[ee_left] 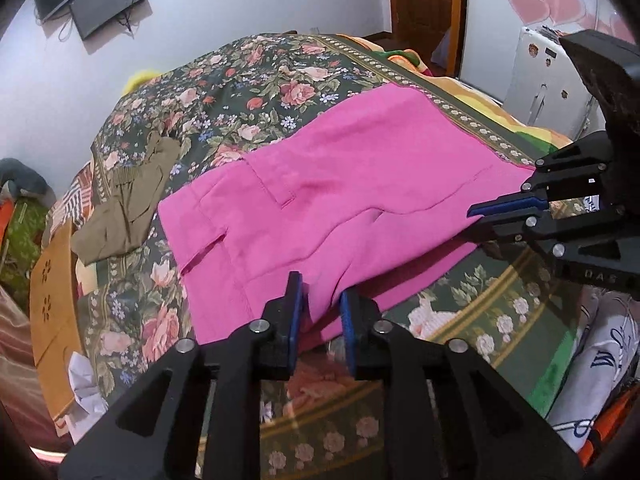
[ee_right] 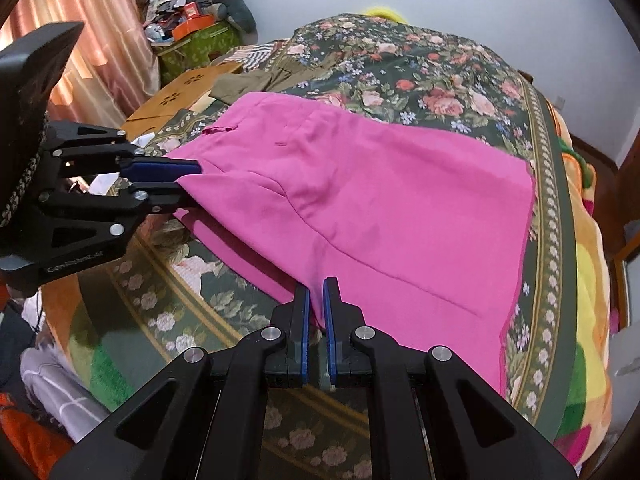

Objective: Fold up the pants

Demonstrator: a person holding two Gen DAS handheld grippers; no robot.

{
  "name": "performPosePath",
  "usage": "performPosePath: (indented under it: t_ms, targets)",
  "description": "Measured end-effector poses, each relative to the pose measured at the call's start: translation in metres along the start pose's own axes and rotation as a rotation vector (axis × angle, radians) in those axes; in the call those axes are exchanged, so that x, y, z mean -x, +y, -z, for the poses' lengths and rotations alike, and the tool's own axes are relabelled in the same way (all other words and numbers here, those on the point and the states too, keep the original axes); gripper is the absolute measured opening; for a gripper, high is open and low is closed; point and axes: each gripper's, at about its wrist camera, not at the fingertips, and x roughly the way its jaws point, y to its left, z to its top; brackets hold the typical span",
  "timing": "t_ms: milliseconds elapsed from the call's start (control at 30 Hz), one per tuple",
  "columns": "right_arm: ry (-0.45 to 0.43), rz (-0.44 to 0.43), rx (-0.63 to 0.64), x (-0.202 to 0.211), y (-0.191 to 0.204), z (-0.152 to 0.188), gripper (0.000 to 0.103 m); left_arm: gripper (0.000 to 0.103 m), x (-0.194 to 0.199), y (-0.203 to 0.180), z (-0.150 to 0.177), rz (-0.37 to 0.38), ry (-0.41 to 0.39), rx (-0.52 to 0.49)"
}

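Observation:
Bright pink pants point(ee_left: 340, 188) lie folded on the floral bedspread point(ee_left: 240, 88); they also show in the right wrist view point(ee_right: 380, 200). My left gripper point(ee_left: 320, 298) is shut on the pants' near edge, pink cloth pinched between its blue pads. It also shows at the left of the right wrist view point(ee_right: 192, 184). My right gripper point(ee_right: 316, 300) is shut on the near edge further right, lifting it slightly. It shows at the right of the left wrist view point(ee_left: 476, 220).
Olive-green shorts point(ee_left: 128, 200) lie on the bed beyond the pants. A brown wooden stand point(ee_left: 52, 300) is beside the bed. A box of clutter point(ee_right: 192, 32) sits by the curtain. White clothing point(ee_left: 600, 368) lies near the bed's near side.

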Motion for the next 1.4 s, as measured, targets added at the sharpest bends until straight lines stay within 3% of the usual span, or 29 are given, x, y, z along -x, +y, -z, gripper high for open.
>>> performPosePath:
  t_ms: [67, 267, 367, 467, 533, 767, 900, 1033, 1300, 1400]
  targets:
    - [0.002, 0.005, -0.017, 0.004, -0.002, 0.002, 0.006, 0.036, 0.005, 0.005, 0.003, 0.015, -0.002, 0.029]
    - [-0.023, 0.018, -0.082, 0.026, -0.017, 0.009, 0.007, 0.054, 0.029, 0.036, 0.014, 0.015, -0.036, 0.146]
    - [-0.049, 0.037, -0.12, 0.037, -0.027, 0.012, 0.017, 0.06, 0.035, 0.059, 0.018, 0.013, -0.037, 0.235]
    - [-0.087, 0.057, -0.161, 0.047, -0.037, 0.014, 0.034, 0.06, 0.033, 0.079, 0.02, 0.014, -0.026, 0.323]
    - [-0.105, 0.075, -0.187, 0.05, -0.044, 0.014, 0.039, 0.06, 0.028, 0.087, 0.022, 0.023, -0.012, 0.361]
    - [-0.069, 0.097, -0.298, 0.032, -0.067, 0.024, 0.04, 0.058, 0.0, 0.08, 0.025, 0.127, 0.048, 0.419]
    - [-0.008, 0.079, -0.32, 0.013, -0.07, 0.036, 0.04, 0.04, -0.014, 0.065, 0.024, 0.062, 0.074, 0.369]
    - [-0.018, 0.11, -0.27, 0.014, -0.062, 0.039, 0.04, 0.021, -0.009, 0.058, 0.022, 0.014, 0.052, 0.322]
    - [-0.022, 0.088, -0.281, 0.013, -0.067, 0.042, 0.04, 0.02, -0.007, 0.066, 0.031, 0.026, 0.065, 0.345]
    - [-0.026, 0.088, -0.285, 0.013, -0.067, 0.042, 0.04, 0.025, -0.011, 0.069, 0.036, 0.048, 0.068, 0.377]
